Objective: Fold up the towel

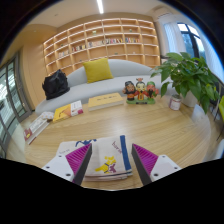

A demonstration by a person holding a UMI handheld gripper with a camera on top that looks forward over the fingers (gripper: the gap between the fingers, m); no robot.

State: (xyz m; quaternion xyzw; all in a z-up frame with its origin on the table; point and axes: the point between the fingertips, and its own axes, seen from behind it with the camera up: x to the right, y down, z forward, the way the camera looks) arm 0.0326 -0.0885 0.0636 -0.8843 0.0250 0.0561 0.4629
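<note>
The gripper (112,160) is held above a wooden floor (150,125) with its two fingers spread wide, the left pad (82,163) and the right pad (143,157) well apart and pressing on nothing. Between them, and reaching a little ahead of them, lies the towel (108,157): a pale cloth with a printed picture and a blue stripe, lying flat on the floor, with gaps between it and each finger as far as can be told. Well beyond the fingers a grey sofa (110,75) stands against the far wall, bearing a yellow cushion (97,69) and a dark bag (56,84) at its left end. In front of the sofa sits a low yellow board (104,100), and left of that some books or boxes (68,111) lie scattered on the floor. To the right a few toy figures (140,92) stand beside a leafy potted plant (190,78). Behind the sofa wooden shelves (100,42) run along the wall. Nothing stands between the fingers and the towel.
</note>
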